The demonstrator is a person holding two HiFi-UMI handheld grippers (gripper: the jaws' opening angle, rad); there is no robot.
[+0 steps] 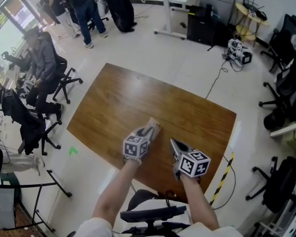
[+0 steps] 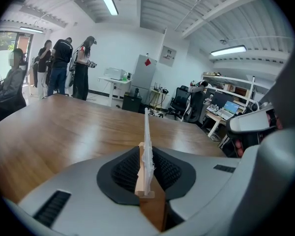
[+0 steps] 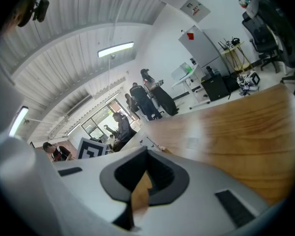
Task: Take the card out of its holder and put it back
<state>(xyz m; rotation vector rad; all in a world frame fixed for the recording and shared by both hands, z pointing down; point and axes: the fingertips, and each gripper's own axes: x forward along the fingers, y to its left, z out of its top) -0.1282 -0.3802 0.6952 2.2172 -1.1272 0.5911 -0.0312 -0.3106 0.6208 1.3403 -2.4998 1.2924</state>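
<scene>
A thin white card [image 2: 146, 132] stands edge-on in a pale wooden holder [image 2: 143, 181]. My left gripper [image 2: 146, 154] is shut on the holder, its black pads pressing both sides. In the head view the left gripper [image 1: 149, 131] holds the tan holder [image 1: 154, 126] over the near part of the brown wooden table [image 1: 138, 98]. My right gripper [image 1: 173, 142] hovers just to the right, apart from the holder. In the right gripper view the right gripper [image 3: 146, 154] is shut with nothing between its pads, and the left gripper's marker cube [image 3: 91, 149] shows beyond it.
An office chair [image 1: 153, 214] stands at the table's near edge. Yellow-black tape [image 1: 222, 174] marks the floor by the right corner. Seated and standing people [image 1: 42, 63] and chairs are to the left and back. A cable [image 1: 214, 80] runs across the floor at the right.
</scene>
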